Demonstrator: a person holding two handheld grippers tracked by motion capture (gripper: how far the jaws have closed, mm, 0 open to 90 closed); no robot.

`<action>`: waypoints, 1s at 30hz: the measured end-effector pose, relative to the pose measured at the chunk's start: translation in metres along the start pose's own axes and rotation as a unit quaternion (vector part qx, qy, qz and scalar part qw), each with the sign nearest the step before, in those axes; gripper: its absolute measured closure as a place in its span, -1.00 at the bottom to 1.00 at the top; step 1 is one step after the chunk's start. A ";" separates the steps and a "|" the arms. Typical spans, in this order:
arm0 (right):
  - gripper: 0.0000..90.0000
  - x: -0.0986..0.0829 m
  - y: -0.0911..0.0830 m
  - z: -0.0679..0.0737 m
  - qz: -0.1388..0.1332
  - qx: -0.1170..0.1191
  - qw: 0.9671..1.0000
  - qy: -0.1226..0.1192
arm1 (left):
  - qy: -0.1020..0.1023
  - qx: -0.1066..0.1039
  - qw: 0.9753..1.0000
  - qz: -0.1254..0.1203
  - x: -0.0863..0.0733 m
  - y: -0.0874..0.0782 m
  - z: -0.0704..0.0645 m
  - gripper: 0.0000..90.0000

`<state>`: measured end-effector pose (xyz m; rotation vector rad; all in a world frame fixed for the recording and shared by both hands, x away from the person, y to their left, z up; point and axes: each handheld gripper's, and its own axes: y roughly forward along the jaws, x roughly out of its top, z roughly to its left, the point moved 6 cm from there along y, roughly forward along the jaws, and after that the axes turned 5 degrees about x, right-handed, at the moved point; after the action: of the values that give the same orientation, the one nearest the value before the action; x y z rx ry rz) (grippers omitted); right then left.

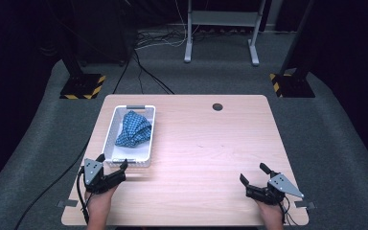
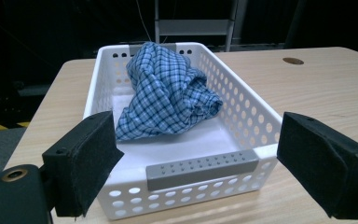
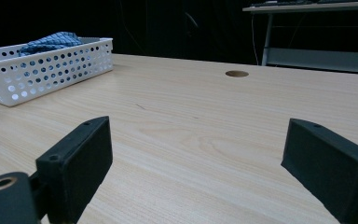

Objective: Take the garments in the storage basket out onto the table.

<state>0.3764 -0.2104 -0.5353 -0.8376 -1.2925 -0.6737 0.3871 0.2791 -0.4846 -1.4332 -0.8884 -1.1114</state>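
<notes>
While both grippers [image 1: 113, 163] [image 1: 253, 173] gape empty, the crumpled blue checked cloth [image 2: 168, 93] lies in the white basket [image 2: 256, 121].

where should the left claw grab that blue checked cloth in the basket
Probably best at the raised bunch of folds on top of the blue checked cloth, coming down from above. The white basket walls surround it on every side, so a sideways approach is blocked, and the crumpled peak stands above the rim, giving the open left claw something to pinch.

A lab: black curtains, floor cables [image 1: 148, 76] (hazard-striped stand bases [image 1: 82, 86]).
</notes>
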 end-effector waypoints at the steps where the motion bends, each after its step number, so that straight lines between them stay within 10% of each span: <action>1: -0.84 0.000 0.000 0.000 0.000 0.000 1.000 0.000 | 0.003 -0.001 1.000 -0.004 0.002 0.000 -0.001 -0.73; 14: -0.83 0.000 0.000 0.001 -0.002 0.005 1.000 -0.001 | 0.012 -0.004 1.000 -0.020 0.029 0.001 -0.008 -0.73; 30: -0.82 0.000 -0.001 0.001 -0.004 0.007 1.000 0.000 | 0.001 0.026 0.999 0.028 0.042 0.023 -0.003 -0.73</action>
<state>0.3755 -0.2103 -0.5349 -0.8207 -1.3012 -0.6701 0.4208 0.2702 -0.4508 -1.4056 -0.8656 -1.0413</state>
